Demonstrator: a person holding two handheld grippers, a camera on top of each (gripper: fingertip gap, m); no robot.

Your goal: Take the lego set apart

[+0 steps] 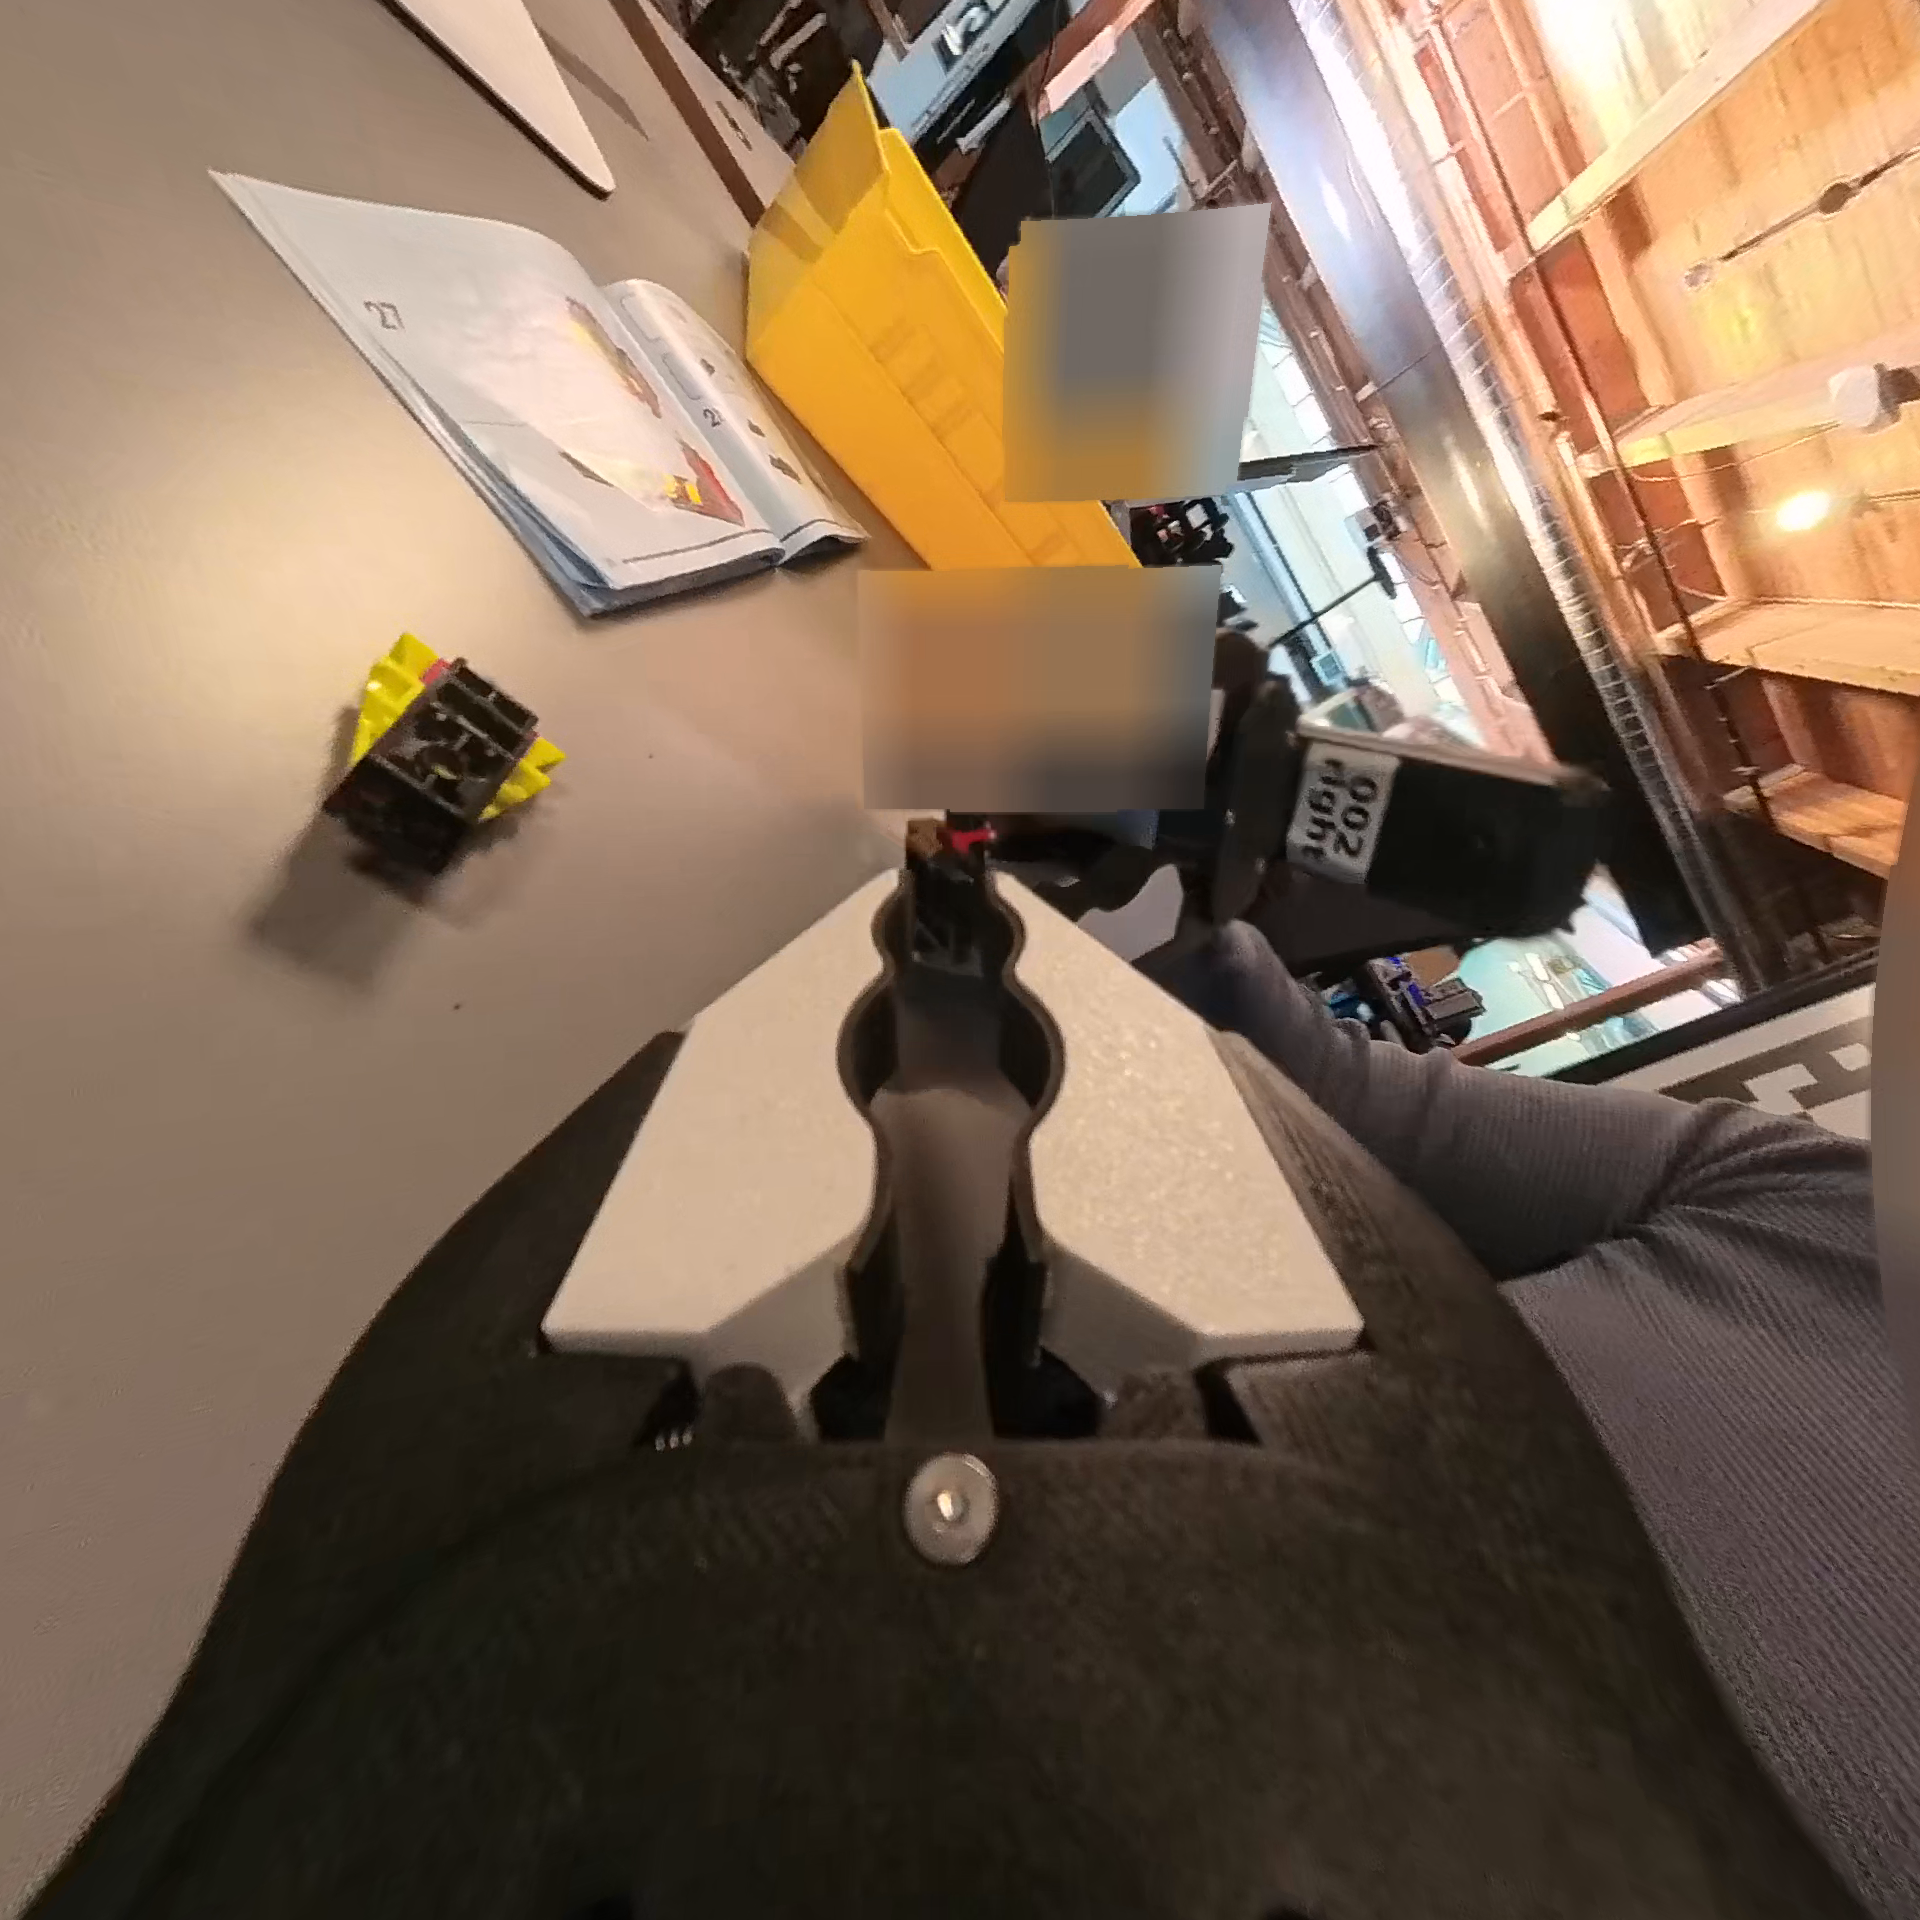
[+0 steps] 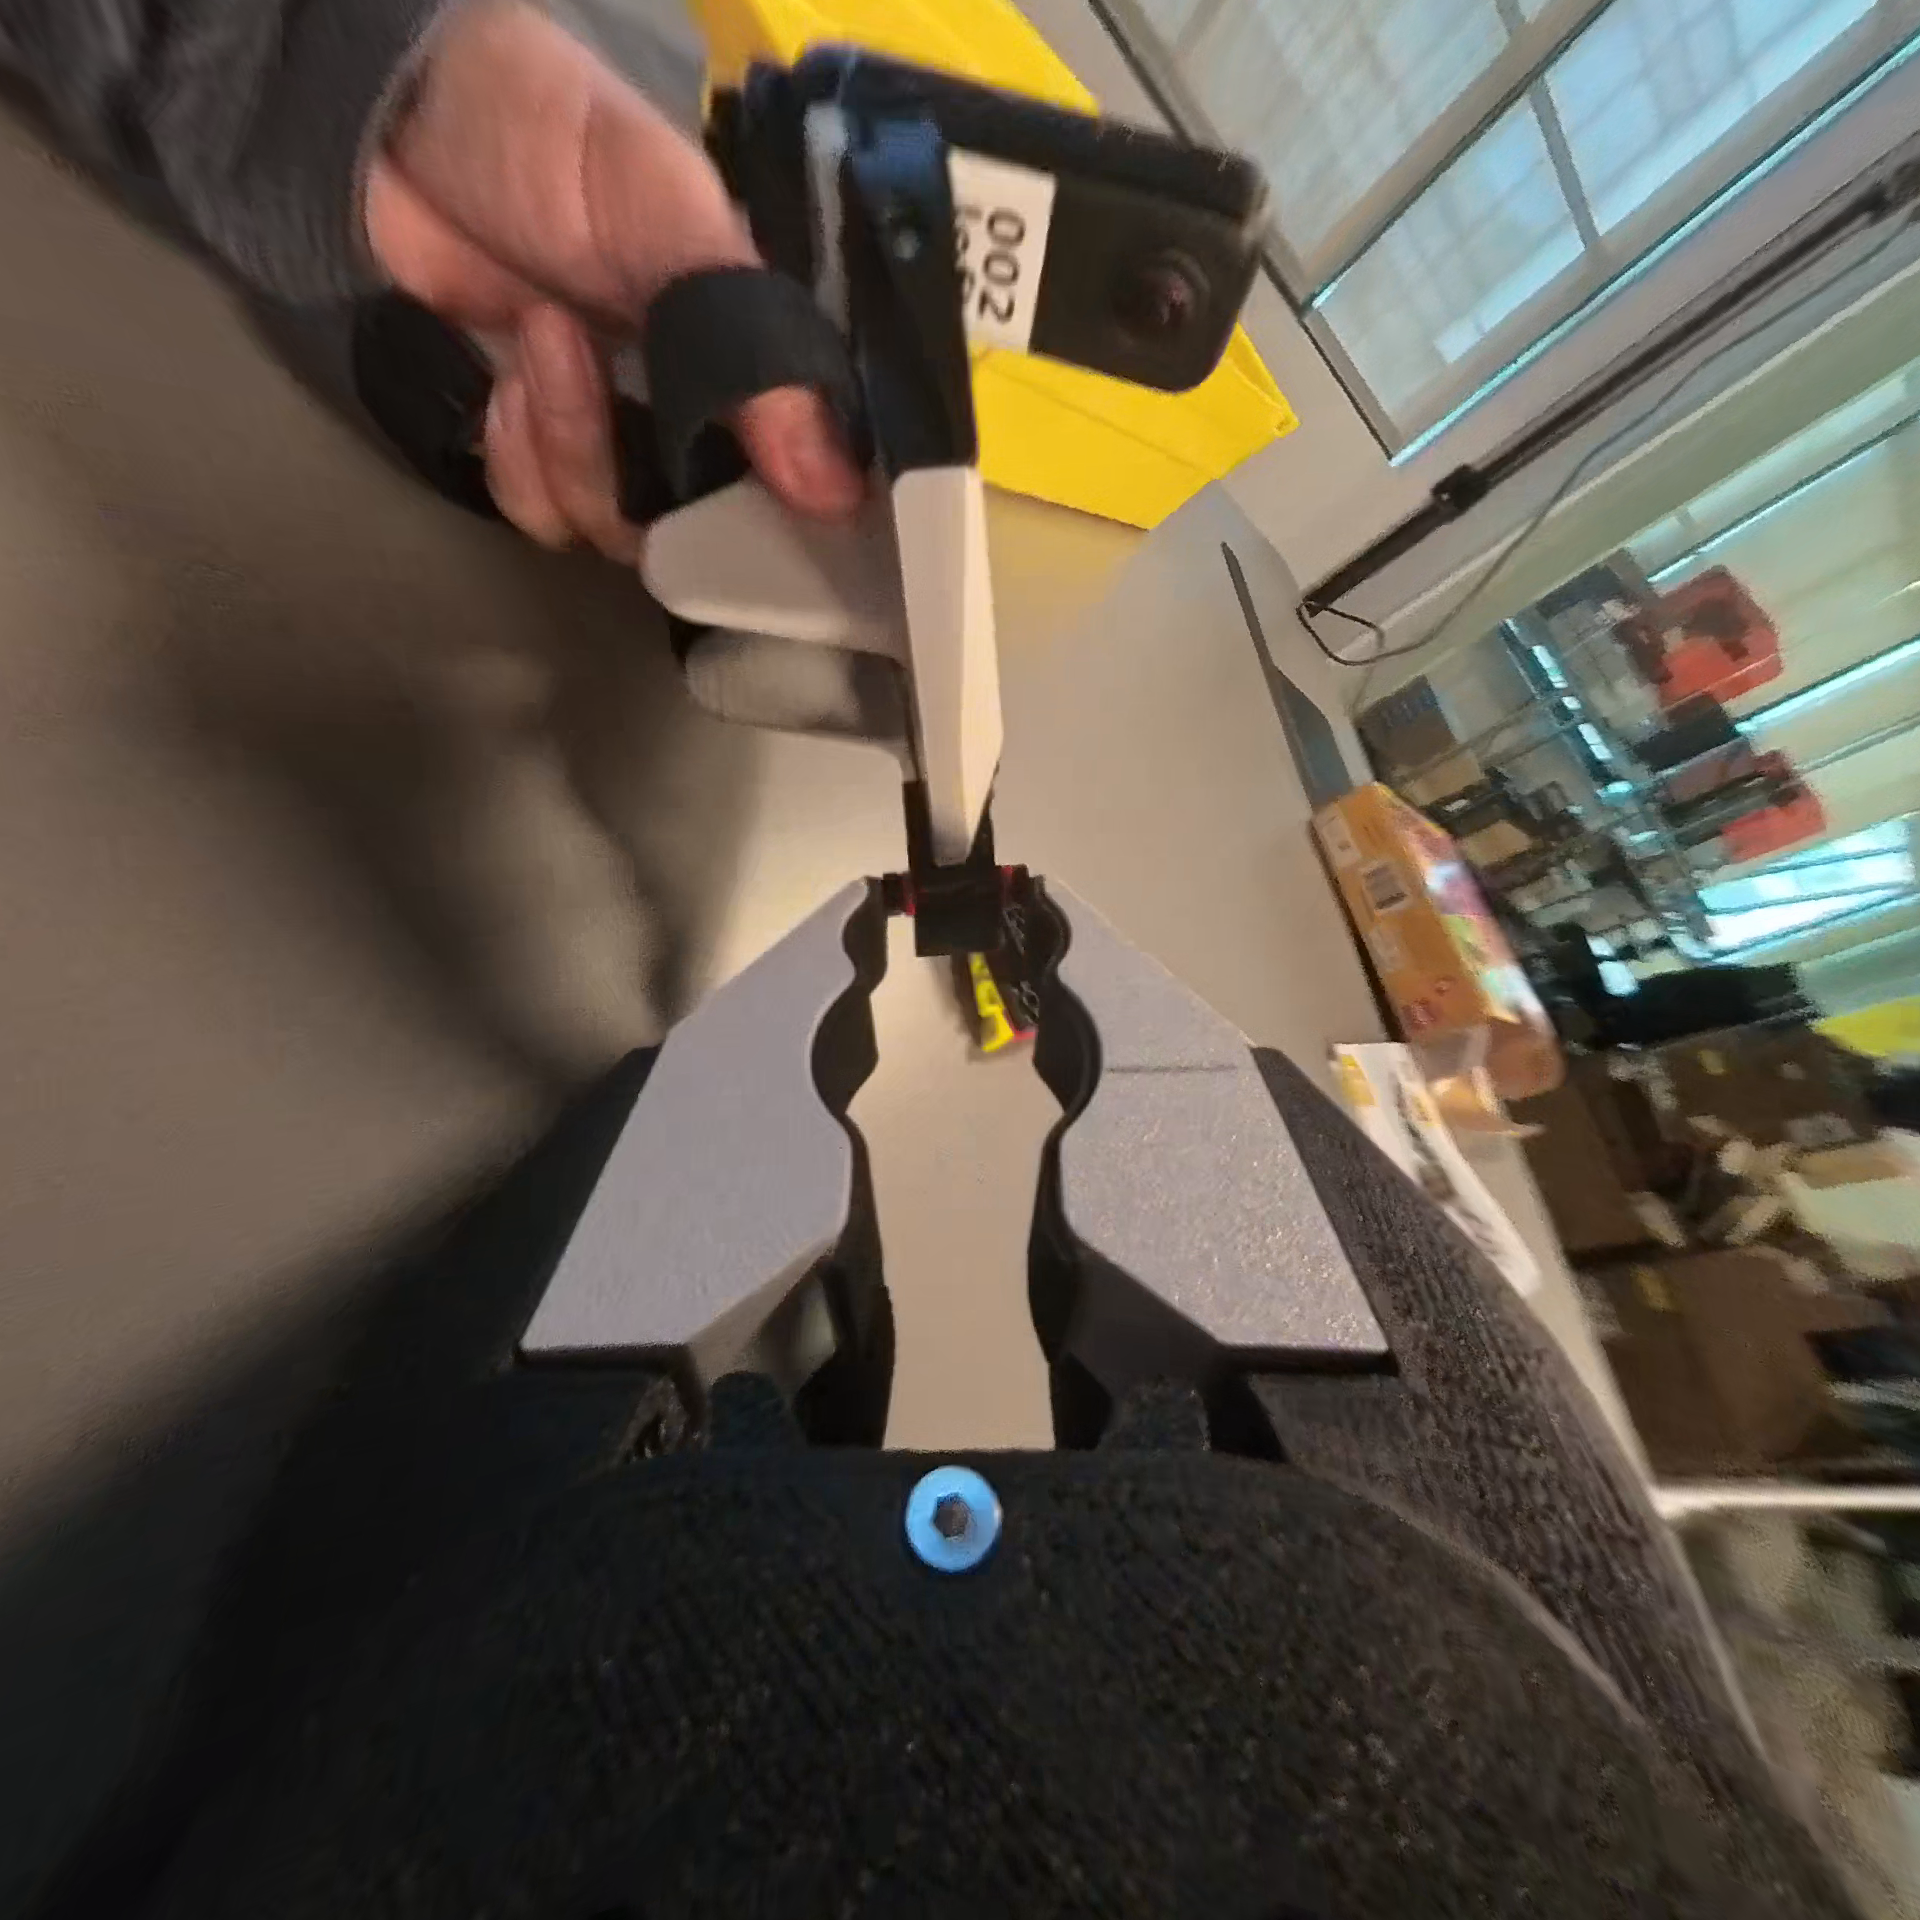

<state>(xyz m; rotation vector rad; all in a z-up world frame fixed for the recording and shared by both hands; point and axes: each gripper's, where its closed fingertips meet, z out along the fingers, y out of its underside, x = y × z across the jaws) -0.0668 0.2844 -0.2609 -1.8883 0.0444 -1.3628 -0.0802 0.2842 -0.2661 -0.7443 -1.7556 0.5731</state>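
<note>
A small black and red lego piece [image 1: 940, 920] is held in the air between both grippers. My left gripper [image 1: 951, 873] is shut on it. In the right wrist view my right gripper [image 2: 961, 896] is shut on the same piece [image 2: 948, 923], and the left gripper's white fingers [image 2: 951, 675] come down onto it from above. A larger yellow and black lego chunk [image 1: 442, 758] lies loose on the grey table [image 1: 156, 1039]; part of it shows behind the right gripper's fingers [image 2: 992, 1013].
An open instruction booklet [image 1: 582, 405] lies beyond the chunk, with a yellow bin [image 1: 883, 343] behind it at the table's far edge. A lego box [image 2: 1423, 914] stands at the table's right edge. A hand [image 2: 561, 260] and grey sleeve [image 1: 1558, 1195] hold the grippers. My two grippers' fingertips are within a few centimetres of each other.
</note>
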